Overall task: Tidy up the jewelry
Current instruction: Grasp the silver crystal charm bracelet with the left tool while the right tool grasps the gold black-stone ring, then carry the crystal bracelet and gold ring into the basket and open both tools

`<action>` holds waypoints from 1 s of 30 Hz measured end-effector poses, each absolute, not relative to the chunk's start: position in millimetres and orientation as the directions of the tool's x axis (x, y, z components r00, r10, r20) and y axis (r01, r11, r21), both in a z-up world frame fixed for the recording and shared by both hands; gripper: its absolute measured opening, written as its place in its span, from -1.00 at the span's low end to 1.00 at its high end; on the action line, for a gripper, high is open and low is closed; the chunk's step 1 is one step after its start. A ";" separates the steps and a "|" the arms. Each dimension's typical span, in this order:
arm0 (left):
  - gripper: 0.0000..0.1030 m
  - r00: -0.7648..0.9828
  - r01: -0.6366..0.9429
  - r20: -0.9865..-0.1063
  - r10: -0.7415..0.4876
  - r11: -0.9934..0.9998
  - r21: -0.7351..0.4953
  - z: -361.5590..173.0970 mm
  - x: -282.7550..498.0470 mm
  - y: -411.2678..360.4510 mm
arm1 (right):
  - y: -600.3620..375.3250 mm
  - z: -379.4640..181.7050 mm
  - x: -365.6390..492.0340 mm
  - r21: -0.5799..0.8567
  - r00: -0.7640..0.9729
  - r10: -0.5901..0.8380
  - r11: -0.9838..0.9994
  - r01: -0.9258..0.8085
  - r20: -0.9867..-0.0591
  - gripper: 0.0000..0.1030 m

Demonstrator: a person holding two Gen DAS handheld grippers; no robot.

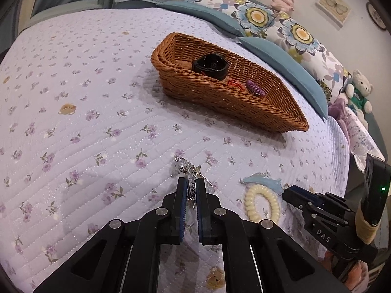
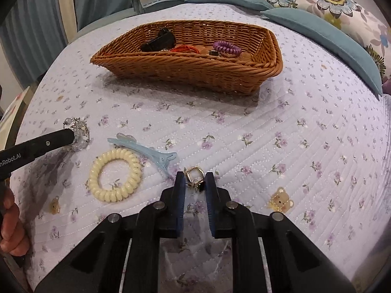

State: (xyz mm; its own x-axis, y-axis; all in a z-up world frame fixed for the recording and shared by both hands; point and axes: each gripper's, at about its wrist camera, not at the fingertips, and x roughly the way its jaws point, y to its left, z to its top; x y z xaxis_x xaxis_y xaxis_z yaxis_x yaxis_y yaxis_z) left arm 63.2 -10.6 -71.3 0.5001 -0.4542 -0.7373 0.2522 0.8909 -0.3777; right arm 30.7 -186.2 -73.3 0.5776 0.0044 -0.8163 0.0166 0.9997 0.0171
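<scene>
My left gripper (image 1: 191, 183) is shut on a silver crystal bracelet (image 1: 187, 167) that lies on the lilac quilt; the right wrist view shows its finger over the same bracelet (image 2: 79, 131). My right gripper (image 2: 195, 178) is shut on a small gold earring with a black stone (image 2: 194, 175), low on the quilt. A cream spiral hair tie (image 2: 97, 171) (image 1: 249, 202) and a light blue hair clip (image 2: 144, 150) (image 1: 264, 182) lie between the two grippers. Beyond them stands a wicker basket (image 2: 185, 73) (image 1: 220, 107) holding a black claw clip (image 1: 210, 66), a red tie (image 1: 234, 84) and a purple coil tie (image 1: 255, 89).
Blue and floral pillows (image 1: 281, 22) line the bed's far side, with plush toys (image 1: 359, 90) at the right. A person's hand (image 2: 9, 210) holds the left gripper's handle. The quilt (image 1: 85, 122) falls away at the bed's edges, and curtains hang behind.
</scene>
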 end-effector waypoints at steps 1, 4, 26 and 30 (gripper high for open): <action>-0.86 0.504 0.255 -0.739 -0.448 0.894 -0.369 -70.7 62.6 -11.8 | -186.6 -72.1 29.4 0.020 0.584 0.008 1.000 0.015 -0.812 -0.65; -0.86 0.513 0.273 -0.732 -0.448 0.894 -0.356 -67.4 59.8 -14.3 | -187.9 -68.0 25.9 0.032 0.602 0.017 0.999 0.013 -0.799 -0.65; -0.86 0.614 0.488 -0.580 -0.535 0.835 -0.254 42.5 113.8 -55.7 | -214.5 32.2 84.6 0.107 0.786 0.036 0.993 0.039 -0.617 -0.65; -0.86 0.589 0.512 -0.596 -0.545 0.823 -0.247 36.7 145.4 -75.3 | -227.9 24.6 129.4 0.130 0.768 0.047 0.990 0.048 -0.639 -0.65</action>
State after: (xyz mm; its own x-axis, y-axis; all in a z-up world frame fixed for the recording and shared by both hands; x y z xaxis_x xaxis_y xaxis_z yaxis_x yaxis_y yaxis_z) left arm 145.4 -75.3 36.7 0.5894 -0.5453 -0.5960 0.5118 0.8229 -0.2468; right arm 129.4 -227.9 24.6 0.7678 0.0466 -0.6390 0.0483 0.9903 0.1302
